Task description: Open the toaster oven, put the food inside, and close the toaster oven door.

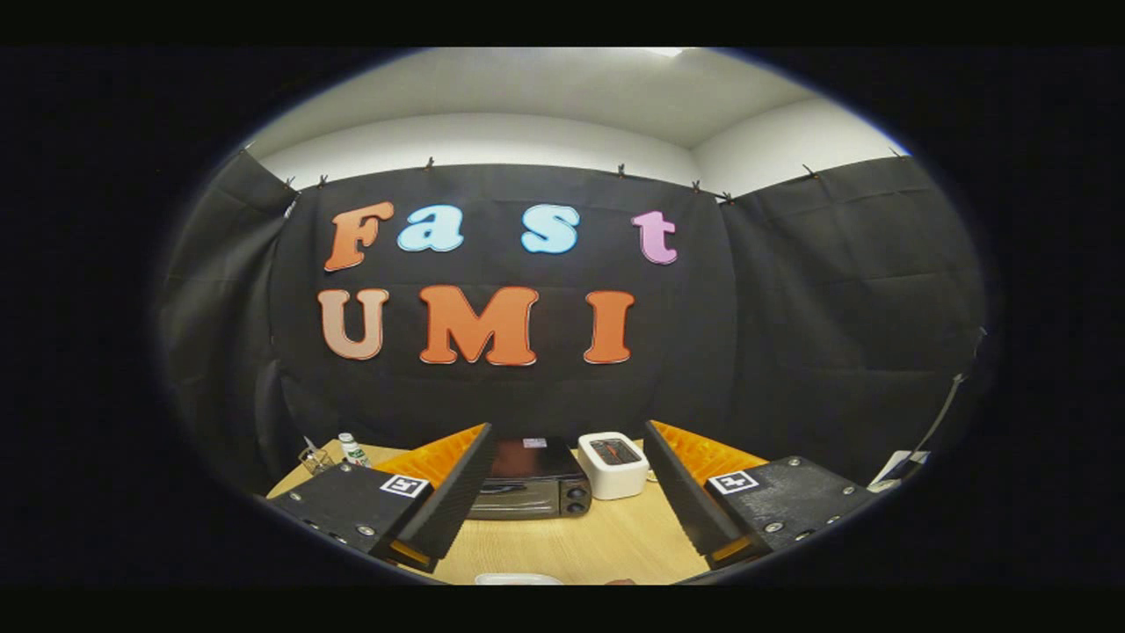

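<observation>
We count one toaster oven [530,489] with its door closed, standing on the wooden table [571,545] beyond our gripper [562,457], whose two fingers are spread wide with nothing between them. One white toaster [613,464] stands just beside the oven, one small bottle [353,450] sits farther off, and something white [517,578] lies nearest us.

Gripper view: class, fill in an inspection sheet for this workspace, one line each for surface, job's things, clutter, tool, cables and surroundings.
Surface: light wooden table, bare between the fingers.
Job's things: black toaster oven at the table's far side, beyond the fingers, door shut. A white rim shows at the near edge; what it holds cannot be told.
Clutter: white toaster right of the oven; small bottle and wire object at the far left corner.
Tool: tool open, fingers wide apart, holding nothing, well short of the oven.
Cables: dark cord hanging along the right wall.
Surroundings: black cloth wall on three sides, white ceiling above.
</observation>
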Demonstrator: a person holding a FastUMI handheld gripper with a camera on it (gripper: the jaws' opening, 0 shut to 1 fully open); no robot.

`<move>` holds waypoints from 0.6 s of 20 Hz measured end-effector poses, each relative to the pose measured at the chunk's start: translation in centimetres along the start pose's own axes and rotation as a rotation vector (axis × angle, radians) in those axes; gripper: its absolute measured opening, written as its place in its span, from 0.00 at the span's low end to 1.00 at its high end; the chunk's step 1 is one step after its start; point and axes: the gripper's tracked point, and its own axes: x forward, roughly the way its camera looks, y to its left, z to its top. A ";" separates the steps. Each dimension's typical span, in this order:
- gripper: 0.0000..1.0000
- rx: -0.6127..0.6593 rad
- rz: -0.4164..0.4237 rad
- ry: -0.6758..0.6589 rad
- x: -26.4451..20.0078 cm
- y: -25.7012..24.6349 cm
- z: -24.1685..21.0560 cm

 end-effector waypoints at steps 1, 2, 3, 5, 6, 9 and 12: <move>1.00 0.006 0.010 0.011 0.3 0.5 -0.4; 1.00 0.013 0.021 0.018 0.6 0.9 -0.8; 1.00 0.018 0.032 0.023 1.1 1.5 -1.1; 1.00 0.019 0.056 0.035 2.2 2.5 -1.7; 1.00 0.012 0.068 0.040 2.7 3.1 -2.0; 1.00 -0.010 0.092 0.056 4.5 4.5 -3.0; 1.00 -0.014 0.129 0.096 6.6 6.4 -4.8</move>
